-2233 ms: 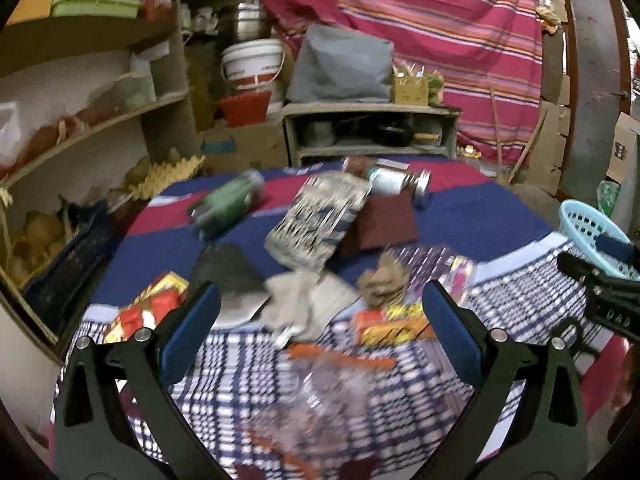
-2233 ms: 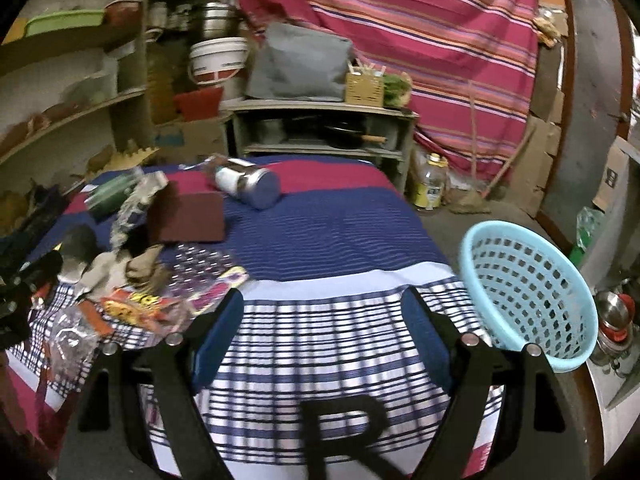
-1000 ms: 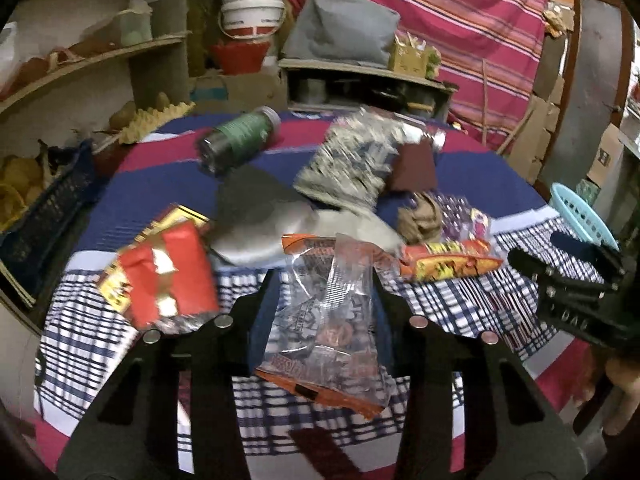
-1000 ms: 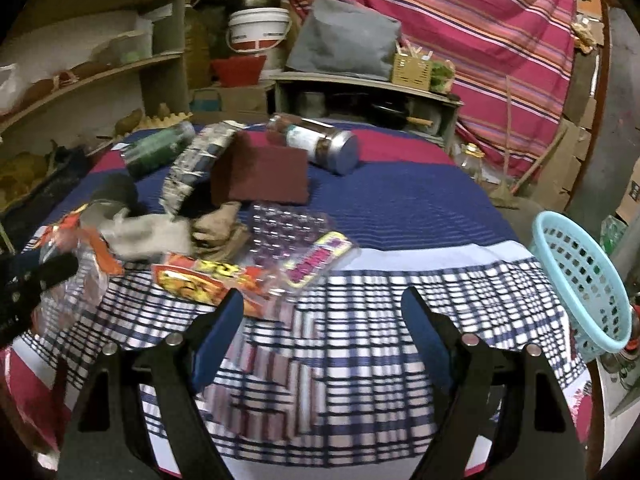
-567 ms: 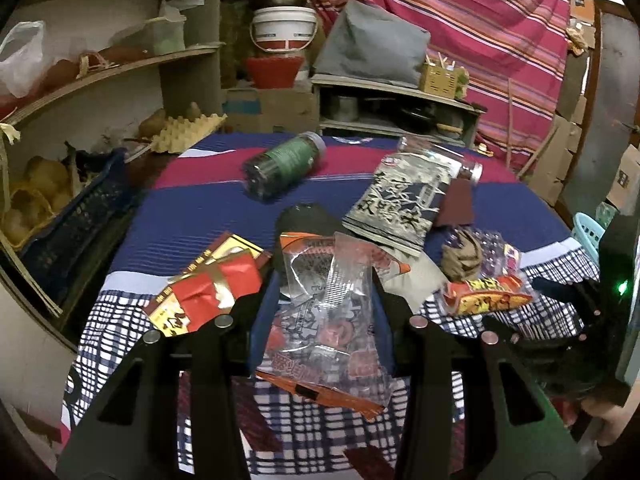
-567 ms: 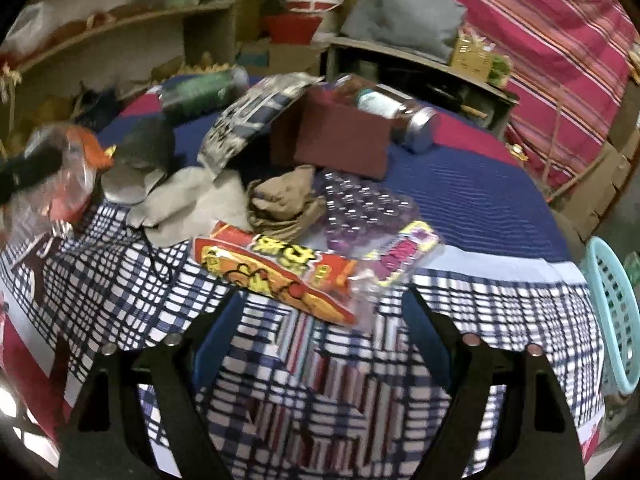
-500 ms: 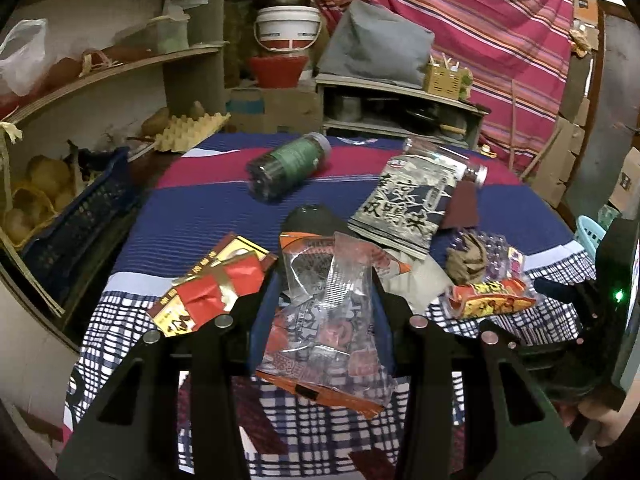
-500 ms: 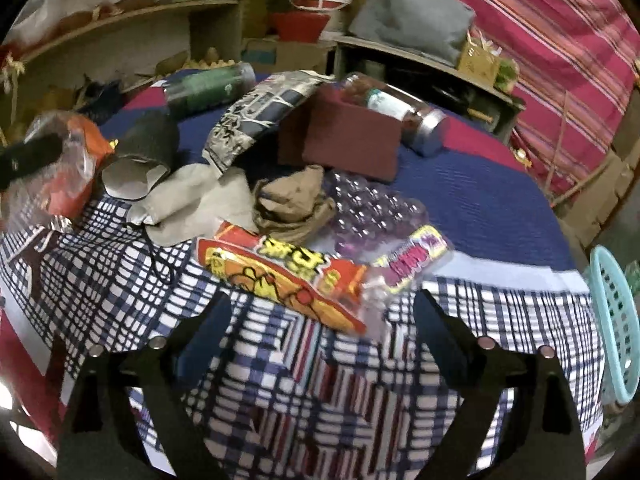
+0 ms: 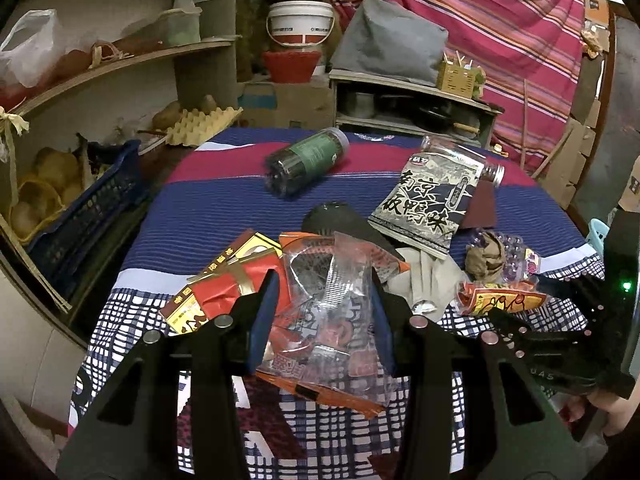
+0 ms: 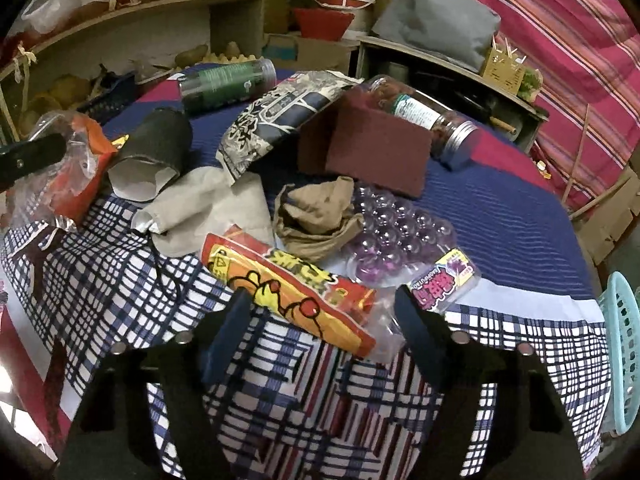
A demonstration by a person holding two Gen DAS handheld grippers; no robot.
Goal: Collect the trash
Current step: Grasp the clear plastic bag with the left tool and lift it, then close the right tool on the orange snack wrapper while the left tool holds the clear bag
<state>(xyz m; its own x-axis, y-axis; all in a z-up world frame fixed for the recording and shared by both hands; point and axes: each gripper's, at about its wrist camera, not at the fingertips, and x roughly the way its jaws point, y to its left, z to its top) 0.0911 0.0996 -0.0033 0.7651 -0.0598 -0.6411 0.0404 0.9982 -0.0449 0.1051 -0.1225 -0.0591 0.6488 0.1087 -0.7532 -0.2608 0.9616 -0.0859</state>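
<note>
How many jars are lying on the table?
2: green-labelled jar at the far left of the cloth, silver-lidded jar behind the maroon pad. Clutter may hide others.

Litter heap crowding table centre, bare checked cloth near basket

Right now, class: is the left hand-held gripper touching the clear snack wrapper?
Touching. The left wrist view shows the left hand-held gripper with both pads pressed against the clear snack wrapper, lifted above the tablecloth.
</note>
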